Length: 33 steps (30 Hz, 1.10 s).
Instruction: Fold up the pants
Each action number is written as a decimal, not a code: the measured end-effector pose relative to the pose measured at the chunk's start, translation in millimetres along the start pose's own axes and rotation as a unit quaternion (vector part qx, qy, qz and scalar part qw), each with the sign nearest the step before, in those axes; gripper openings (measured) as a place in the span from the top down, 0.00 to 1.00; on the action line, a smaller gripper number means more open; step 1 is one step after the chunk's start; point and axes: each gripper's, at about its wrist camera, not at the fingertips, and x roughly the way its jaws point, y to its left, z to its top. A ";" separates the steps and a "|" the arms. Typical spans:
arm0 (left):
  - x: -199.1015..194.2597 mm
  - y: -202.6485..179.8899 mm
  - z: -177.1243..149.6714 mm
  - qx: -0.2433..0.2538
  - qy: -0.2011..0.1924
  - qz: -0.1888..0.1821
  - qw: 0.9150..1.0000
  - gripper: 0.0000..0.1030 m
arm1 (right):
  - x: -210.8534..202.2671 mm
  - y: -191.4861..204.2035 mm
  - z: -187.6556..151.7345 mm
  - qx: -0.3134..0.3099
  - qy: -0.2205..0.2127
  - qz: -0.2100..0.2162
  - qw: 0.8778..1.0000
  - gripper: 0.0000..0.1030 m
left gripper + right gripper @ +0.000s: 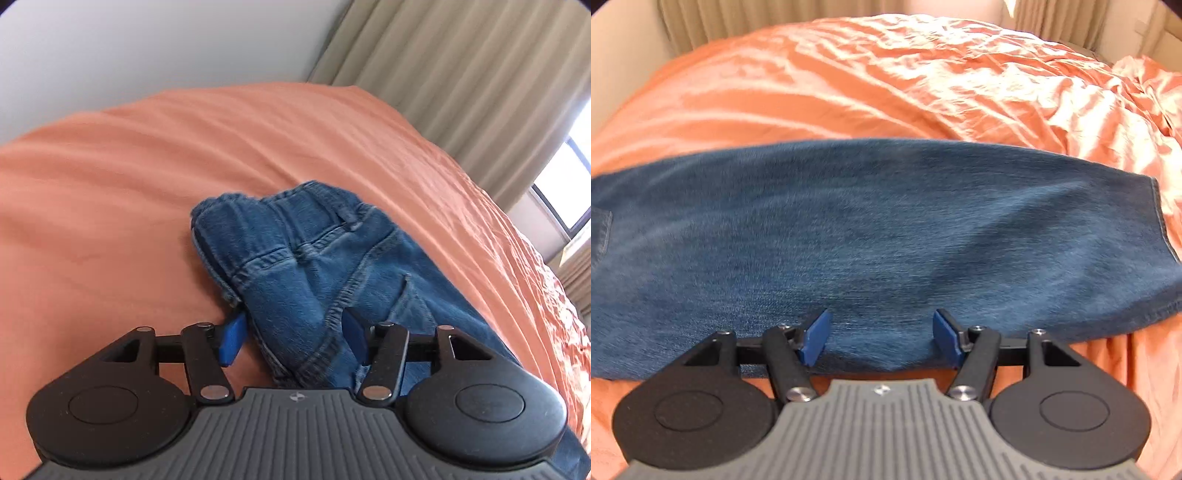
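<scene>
Surface: wrinkled orange bedsheet (147,177), fills both views.
Room: white wall (147,44) 11 o'clock; beige pleated curtains (461,74), window (565,184) 2 o'clock.
Pants: blue denim jeans (879,229) flat on sheet.
L gripper (293,341): fingers wide, straddling jeans seam.
R gripper (881,338): fingers wide over jeans edge.

Bed (129,177) covered by orange sheet (849,81): smooth toward the wall, heavily creased on the far right. Blue denim pants (871,229) lie directly on the sheet, leg flat across it, waistband end (295,221) bunched and raised.
</scene>
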 end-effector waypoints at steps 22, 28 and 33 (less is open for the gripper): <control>-19.3 -184.9 -63.2 0.226 0.094 -0.079 0.966 0.45 | -50.6 -323.9 -32.8 0.395 -0.099 0.079 0.910 0.70; 1.6 -183.5 -80.1 0.241 0.125 -0.027 0.962 0.49 | -6.1 -357.8 -41.1 0.446 -0.085 0.104 0.885 0.70; 18.3 -171.8 -91.8 0.240 0.154 0.010 0.959 0.59 | -7.4 -374.3 -37.0 0.455 -0.096 0.138 0.874 1.00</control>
